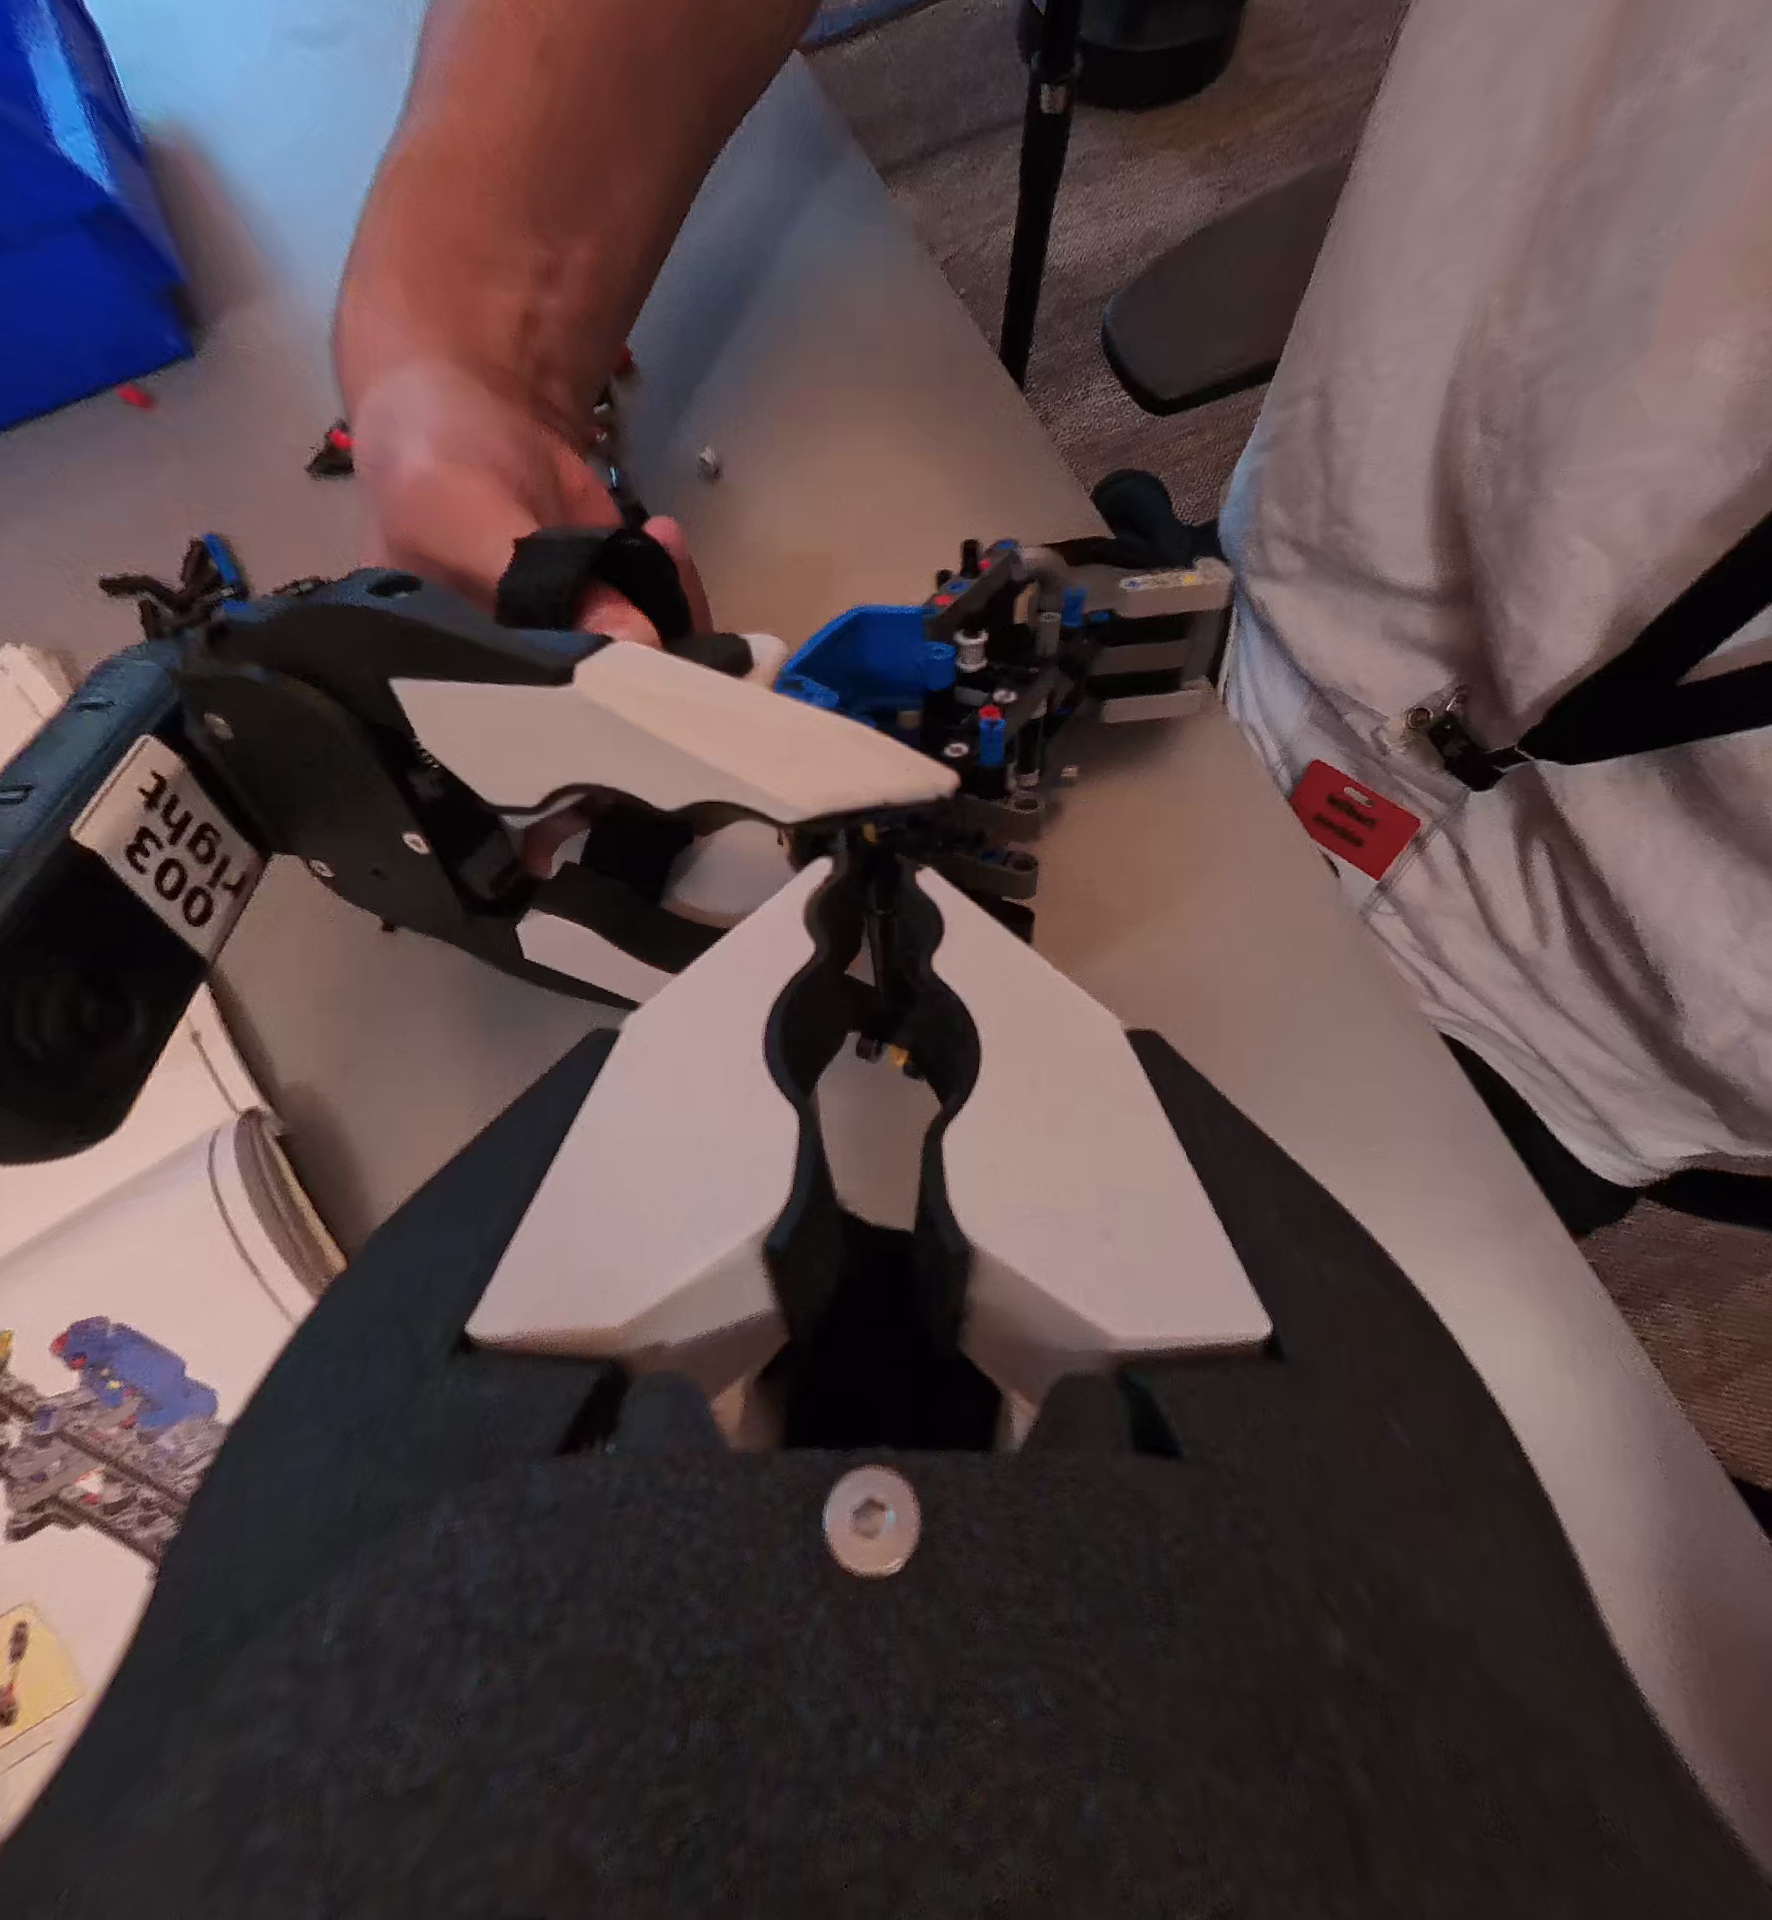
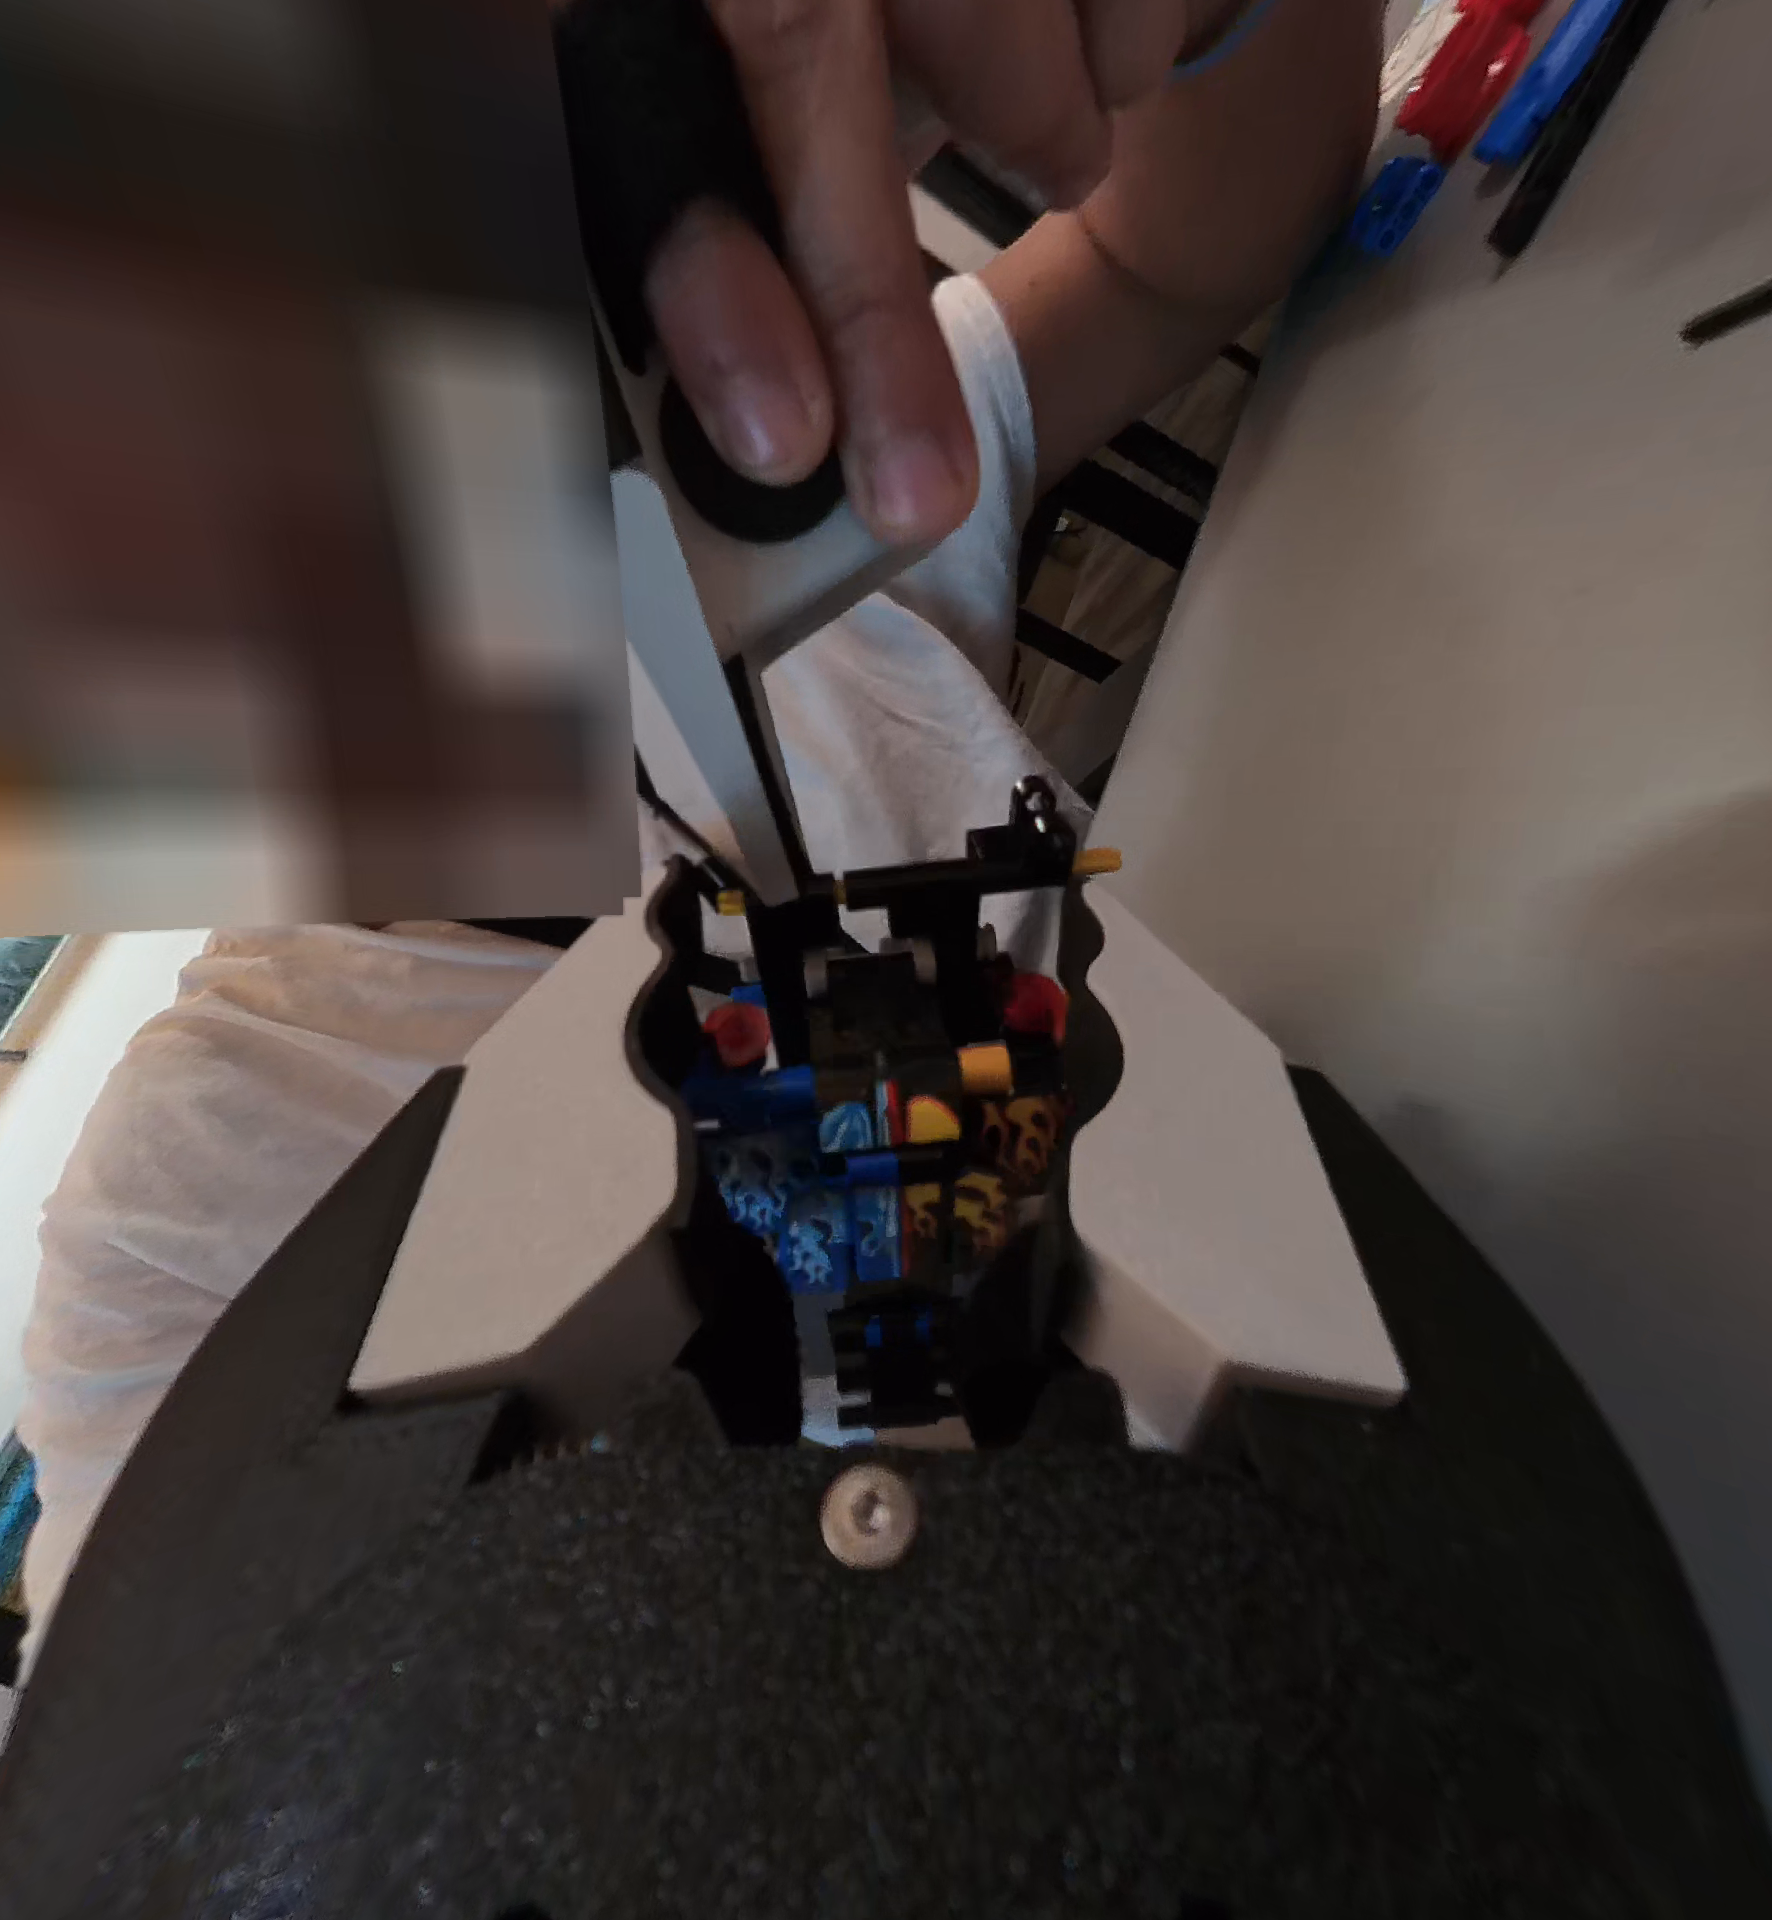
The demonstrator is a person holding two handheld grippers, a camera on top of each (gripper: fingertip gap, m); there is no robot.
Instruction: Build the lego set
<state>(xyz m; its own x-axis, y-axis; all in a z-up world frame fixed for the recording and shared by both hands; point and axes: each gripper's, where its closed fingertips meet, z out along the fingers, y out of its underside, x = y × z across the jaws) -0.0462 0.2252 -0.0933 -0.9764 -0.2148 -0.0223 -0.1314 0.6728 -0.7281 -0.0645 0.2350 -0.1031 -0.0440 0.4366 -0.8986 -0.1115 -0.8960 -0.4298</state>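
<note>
The left gripper point(image 1: 877, 935) sits closest, its fingers squeezed together on a thin black stick piece point(image 1: 877, 914), probably to push it into the model. The right gripper point(image 2: 877, 1091) hugs the lego model point(image 2: 882, 1122) tight, keeping it steady above the table point(image 1: 861, 416). The model is black and blue with flame patterns.

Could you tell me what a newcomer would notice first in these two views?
Probably the colourful lego model, blue and flame-patterned, clamped between the right gripper fingers. In the left wrist view, the left gripper pinches a thin black piece at the model's edge, above the grey table.
</note>
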